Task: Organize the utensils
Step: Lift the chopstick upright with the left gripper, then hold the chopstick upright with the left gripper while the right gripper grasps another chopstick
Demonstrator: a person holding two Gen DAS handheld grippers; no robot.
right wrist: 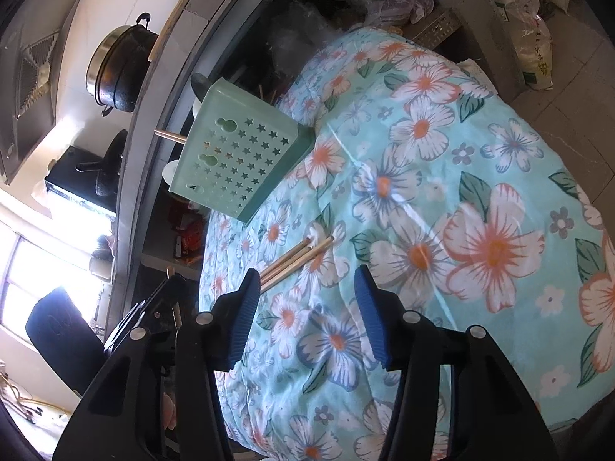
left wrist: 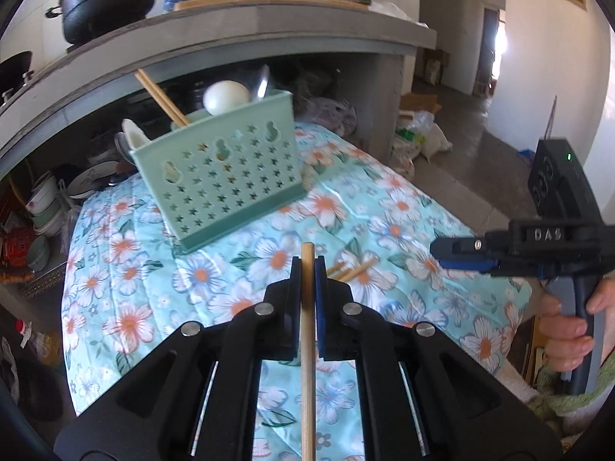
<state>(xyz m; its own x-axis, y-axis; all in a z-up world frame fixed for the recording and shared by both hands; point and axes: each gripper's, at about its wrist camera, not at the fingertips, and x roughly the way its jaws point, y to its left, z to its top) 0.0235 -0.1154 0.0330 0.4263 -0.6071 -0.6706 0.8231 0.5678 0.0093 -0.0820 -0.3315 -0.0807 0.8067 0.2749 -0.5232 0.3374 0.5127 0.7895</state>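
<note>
Left gripper [left wrist: 307, 269] clamps one chopstick [left wrist: 308, 345]; right gripper [right wrist: 303, 292] stands released.

Ahead of the left fingertips sits the green holder [left wrist: 226, 180]; loose chopsticks [right wrist: 296, 259] lie just beyond the right gripper's left finger on the floral cloth [right wrist: 461, 192].

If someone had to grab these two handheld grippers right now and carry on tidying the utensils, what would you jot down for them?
Left gripper: shut on one chopstick, lifted off the cloth.
Right gripper: open and empty, above the floral cloth.
Green caddy: stands on the cloth and already holds chopsticks, a white spoon and other utensils.
Loose chopsticks: a few lie on the cloth between the caddy and the grippers.
Left to do: drop the held chopstick into the caddy, then collect the loose ones.
</note>
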